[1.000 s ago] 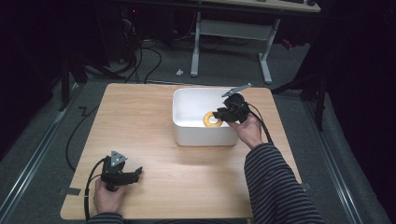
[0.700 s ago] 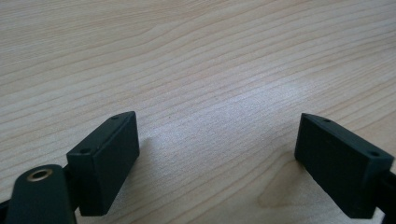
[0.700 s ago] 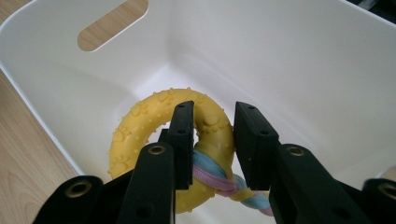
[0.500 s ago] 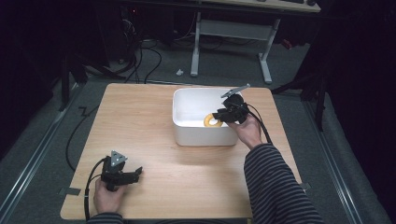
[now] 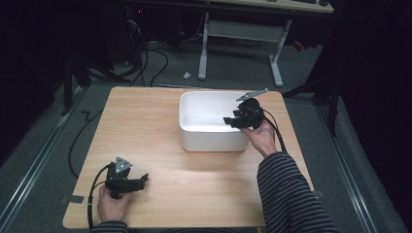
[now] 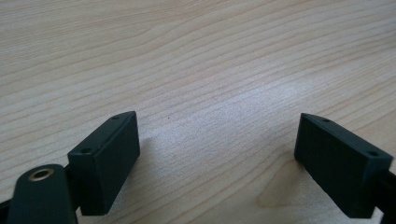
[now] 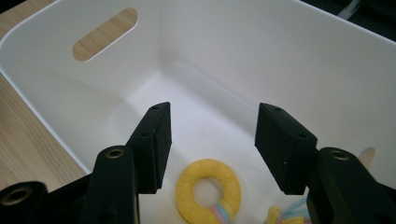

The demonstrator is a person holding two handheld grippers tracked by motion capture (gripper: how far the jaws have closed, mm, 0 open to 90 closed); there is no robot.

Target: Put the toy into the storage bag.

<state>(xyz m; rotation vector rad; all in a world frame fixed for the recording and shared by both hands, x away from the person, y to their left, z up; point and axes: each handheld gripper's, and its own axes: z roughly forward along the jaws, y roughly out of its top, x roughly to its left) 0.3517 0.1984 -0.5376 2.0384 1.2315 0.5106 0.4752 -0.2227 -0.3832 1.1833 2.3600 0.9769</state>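
A white tub (image 5: 214,133) stands on the far right part of the wooden table (image 5: 160,126). My right gripper (image 5: 232,121) hangs over the tub's right side; its jaws have just been opening and now stand open with nothing between them. In the right gripper view (image 7: 210,140) a yellow ring toy (image 7: 208,189) with pastel strands lies on the tub's floor (image 7: 210,121) below the jaws. My left gripper (image 5: 142,180) rests near the table's front left corner, held by a hand. Its jaws (image 6: 215,154) are open over bare wood.
The tub has an oval handle slot (image 7: 105,33) in its far wall. A metal desk frame (image 5: 240,39) and cables (image 5: 145,63) stand on the floor beyond the table. A cable (image 5: 92,194) trails off the left gripper at the front left edge.
The yellow ring that sat between the right gripper's jaws above the tub has left them and now lies on the tub's floor. The right jaws have opened. The left hand has not moved.
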